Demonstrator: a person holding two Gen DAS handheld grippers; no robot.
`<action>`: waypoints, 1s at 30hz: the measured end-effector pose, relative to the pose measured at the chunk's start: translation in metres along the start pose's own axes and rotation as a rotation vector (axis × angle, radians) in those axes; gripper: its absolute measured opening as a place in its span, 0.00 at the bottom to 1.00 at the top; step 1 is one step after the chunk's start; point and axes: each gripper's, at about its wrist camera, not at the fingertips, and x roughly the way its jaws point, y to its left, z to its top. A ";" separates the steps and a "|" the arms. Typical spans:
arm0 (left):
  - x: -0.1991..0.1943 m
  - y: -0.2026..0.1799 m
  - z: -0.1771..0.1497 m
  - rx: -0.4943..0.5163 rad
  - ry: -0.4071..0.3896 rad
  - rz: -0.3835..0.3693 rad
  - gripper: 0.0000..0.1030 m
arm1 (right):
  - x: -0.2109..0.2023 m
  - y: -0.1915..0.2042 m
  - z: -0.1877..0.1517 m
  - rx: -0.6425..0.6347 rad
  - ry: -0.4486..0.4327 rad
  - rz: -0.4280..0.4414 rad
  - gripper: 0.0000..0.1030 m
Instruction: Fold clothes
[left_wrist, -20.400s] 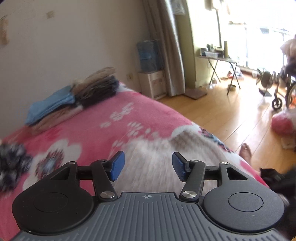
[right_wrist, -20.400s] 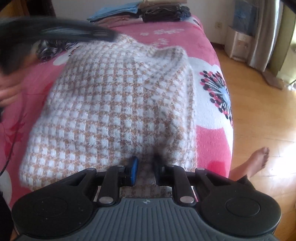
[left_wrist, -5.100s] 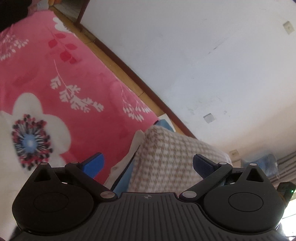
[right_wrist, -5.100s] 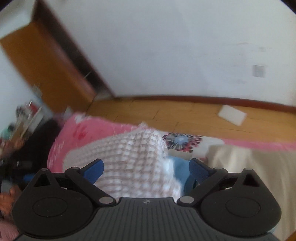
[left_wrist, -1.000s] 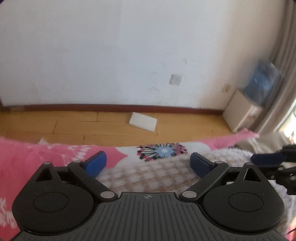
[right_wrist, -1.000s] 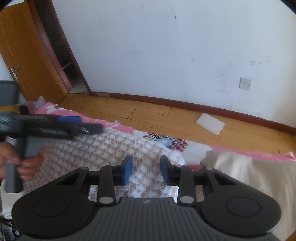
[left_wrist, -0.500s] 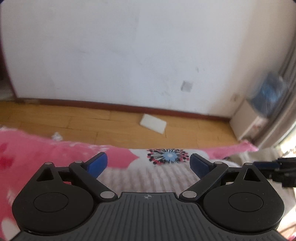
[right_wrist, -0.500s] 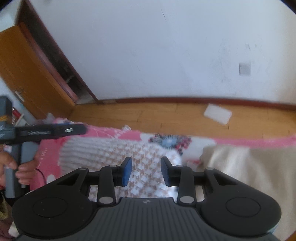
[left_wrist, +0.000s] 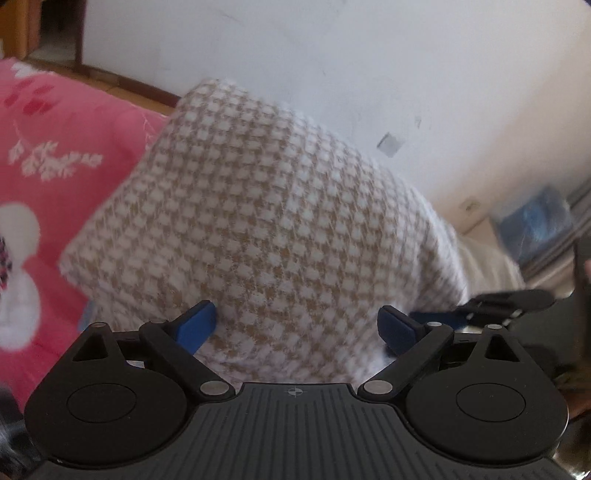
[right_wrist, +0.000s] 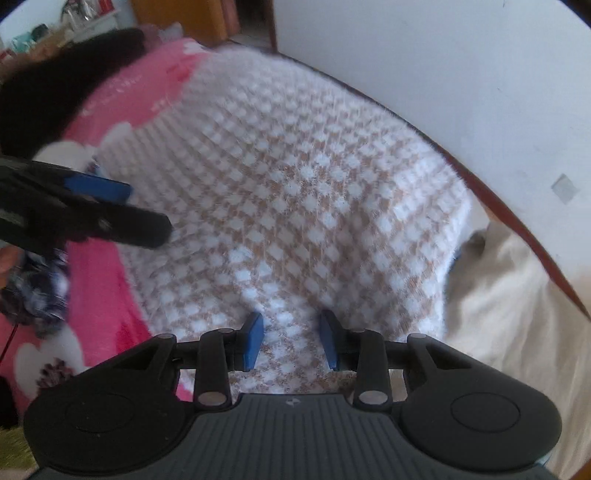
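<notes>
White plaster wall (left_wrist: 332, 74) fills the upper frame above a fuzzy pink floral blanket (left_wrist: 55, 147), where the folded sweater (left_wrist: 266, 221), a soft knit of tan and white checks, sits at centre. No writing can be read on any of it. Left gripper (left_wrist: 295, 326) has its blue pads spread wide about the sweater's near edge, while the right gripper (right_wrist: 291, 339) holds its jaws partly apart with a ridge of knit between them, beside a cream cloth (right_wrist: 517, 314) at lower right.
</notes>
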 end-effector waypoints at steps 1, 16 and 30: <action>-0.009 0.004 -0.001 -0.025 -0.025 -0.014 0.92 | 0.001 0.004 -0.001 -0.011 0.003 -0.019 0.35; -0.051 0.147 0.006 -0.466 -0.231 0.039 0.78 | -0.049 0.092 0.015 -0.260 -0.282 -0.031 0.49; -0.062 0.143 -0.051 -0.431 -0.192 0.061 0.70 | 0.026 0.189 0.073 -0.737 -0.215 -0.056 0.49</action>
